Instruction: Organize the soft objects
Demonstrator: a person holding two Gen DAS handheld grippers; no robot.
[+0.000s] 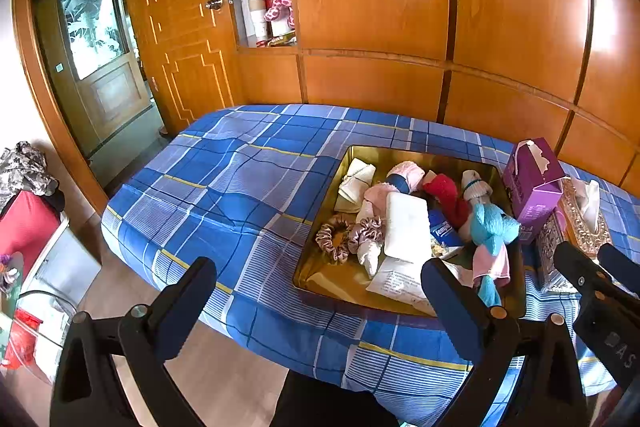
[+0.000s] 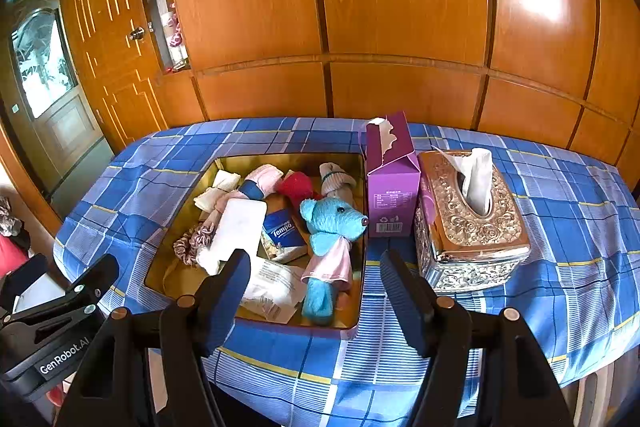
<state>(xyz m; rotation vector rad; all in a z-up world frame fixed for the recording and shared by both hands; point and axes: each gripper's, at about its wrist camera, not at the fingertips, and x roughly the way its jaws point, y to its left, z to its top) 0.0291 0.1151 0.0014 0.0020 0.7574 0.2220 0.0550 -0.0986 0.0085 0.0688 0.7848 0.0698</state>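
Both tools stand wide and hold nothing: the left tool (image 1: pixel 320 303) hangs over the near edge of the table, left of the tray, and the right tool (image 2: pixel 316 291) hangs over the tray's near right corner.

Just beyond them the soft things lie piled in the gold tray (image 2: pixel 188 195): a blue bear (image 2: pixel 334 223) in a pink cloth along the right side, a white pad (image 2: pixel 240 227) in the middle, a Tempo pack (image 2: pixel 282 229) between them, a white packet (image 2: pixel 272 287) at the near edge, scrunchies (image 2: pixel 190 245) on the left, and rolled socks (image 2: pixel 298 187) and cloths along the far side. They overlap in no clear order.

So everything soft already sits inside the tray, which would fit either a heap waiting to be sorted out or things gathered there as the job's end; the pictures do not settle which.

Right of the tray, a purple box (image 2: pixel 392 183) stands touching a silver tissue box (image 2: pixel 468 223) with a tissue sticking up.

The table wears a blue plaid cloth (image 2: pixel 560 227). Behind it runs a glossy wooden wardrobe (image 2: pixel 400 7) with a shelf nook holding a pink toy (image 1: pixel 280 3), and a door (image 1: pixel 176 27) at the left.
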